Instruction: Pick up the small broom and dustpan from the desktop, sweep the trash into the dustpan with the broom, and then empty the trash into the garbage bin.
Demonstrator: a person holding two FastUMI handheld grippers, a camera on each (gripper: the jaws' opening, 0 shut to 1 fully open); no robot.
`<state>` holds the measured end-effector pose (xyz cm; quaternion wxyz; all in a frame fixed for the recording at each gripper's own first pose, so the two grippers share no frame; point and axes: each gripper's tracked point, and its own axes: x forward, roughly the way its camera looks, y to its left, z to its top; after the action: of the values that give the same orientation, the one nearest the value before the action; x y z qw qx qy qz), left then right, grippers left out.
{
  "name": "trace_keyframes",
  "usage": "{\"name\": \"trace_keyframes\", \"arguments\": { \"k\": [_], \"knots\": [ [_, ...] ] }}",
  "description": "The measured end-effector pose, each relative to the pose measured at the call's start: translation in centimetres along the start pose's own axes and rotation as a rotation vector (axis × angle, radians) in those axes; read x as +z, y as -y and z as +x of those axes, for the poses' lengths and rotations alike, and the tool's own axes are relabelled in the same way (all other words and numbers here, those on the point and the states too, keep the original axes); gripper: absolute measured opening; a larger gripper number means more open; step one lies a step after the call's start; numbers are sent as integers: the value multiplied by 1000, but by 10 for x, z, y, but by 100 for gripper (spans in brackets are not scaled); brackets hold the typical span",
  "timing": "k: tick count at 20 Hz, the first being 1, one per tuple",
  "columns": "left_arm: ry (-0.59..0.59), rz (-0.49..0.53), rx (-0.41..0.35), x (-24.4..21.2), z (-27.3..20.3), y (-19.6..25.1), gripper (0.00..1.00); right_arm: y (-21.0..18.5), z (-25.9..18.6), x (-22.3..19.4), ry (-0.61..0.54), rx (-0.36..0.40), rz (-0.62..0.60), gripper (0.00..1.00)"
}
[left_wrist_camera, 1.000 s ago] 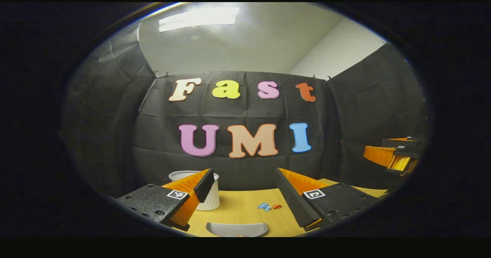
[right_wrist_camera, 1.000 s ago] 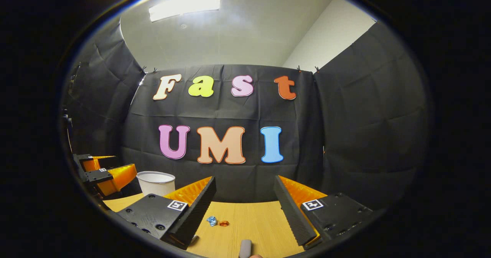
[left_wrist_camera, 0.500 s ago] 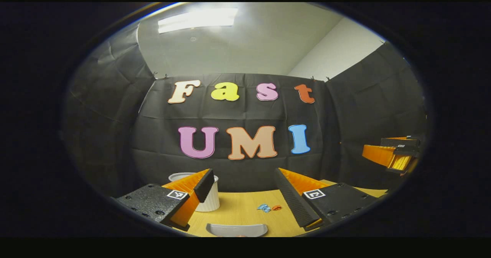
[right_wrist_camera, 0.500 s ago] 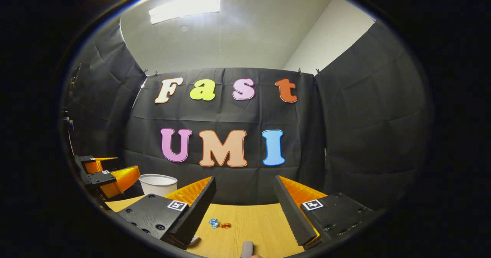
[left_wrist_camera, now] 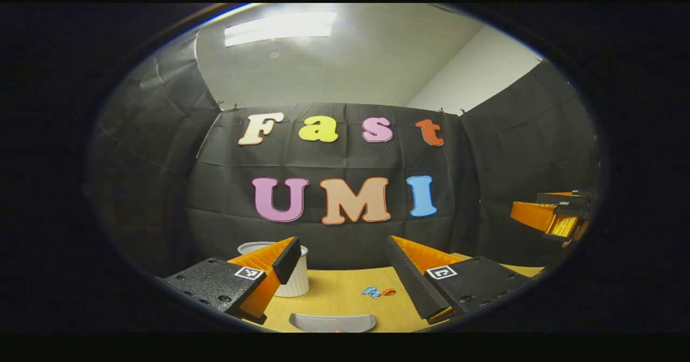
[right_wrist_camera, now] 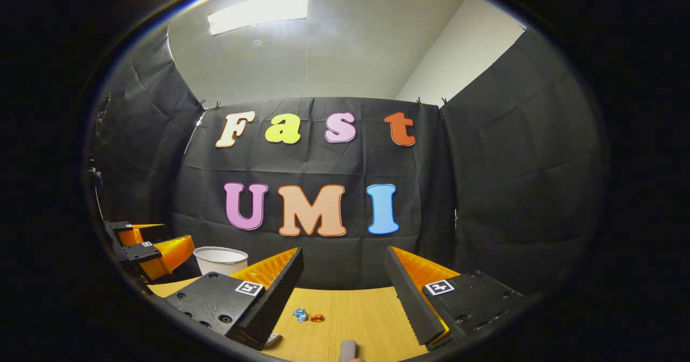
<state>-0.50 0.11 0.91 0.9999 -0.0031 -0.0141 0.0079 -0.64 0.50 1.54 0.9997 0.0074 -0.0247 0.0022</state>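
Observation:
In the left gripper view my left gripper (left_wrist_camera: 343,246) is open above the wooden desk (left_wrist_camera: 334,297), holding nothing. The grey dustpan (left_wrist_camera: 332,322) lies on the desk just below its fingers. Blue and orange trash scraps (left_wrist_camera: 378,292) lie ahead, near the right finger. The white garbage bin (left_wrist_camera: 295,284) stands partly behind the left finger. In the right gripper view my right gripper (right_wrist_camera: 344,254) is open and holds nothing. The broom's grey handle end (right_wrist_camera: 347,350) peeks in at the bottom, with the trash scraps (right_wrist_camera: 307,316) ahead to the left.
The black cloth wall closes the desk at the back and sides. The right gripper (left_wrist_camera: 550,216) hangs at the far right of the left gripper view. In the right gripper view the left gripper (right_wrist_camera: 153,249) is at the far left, beside the white bin (right_wrist_camera: 221,259).
The scene in the right gripper view has slid slightly downward, so that gripper has shifted a little. The left gripper has barely moved. Both stay open.

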Motion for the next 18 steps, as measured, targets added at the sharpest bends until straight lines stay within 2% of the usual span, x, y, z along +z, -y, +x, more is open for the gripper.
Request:
{"name": "trace_keyframes", "arguments": {
  "k": [7, 18],
  "knots": [
    [10, 6, 2, 4, 0, 0, 93, -12, -1, 7, 36, 38, 25, 92],
    [11, -7, 25, 6, -1, -10, 93, -14, 4, 4, 15, 35, 12, 92]
  ]
}}
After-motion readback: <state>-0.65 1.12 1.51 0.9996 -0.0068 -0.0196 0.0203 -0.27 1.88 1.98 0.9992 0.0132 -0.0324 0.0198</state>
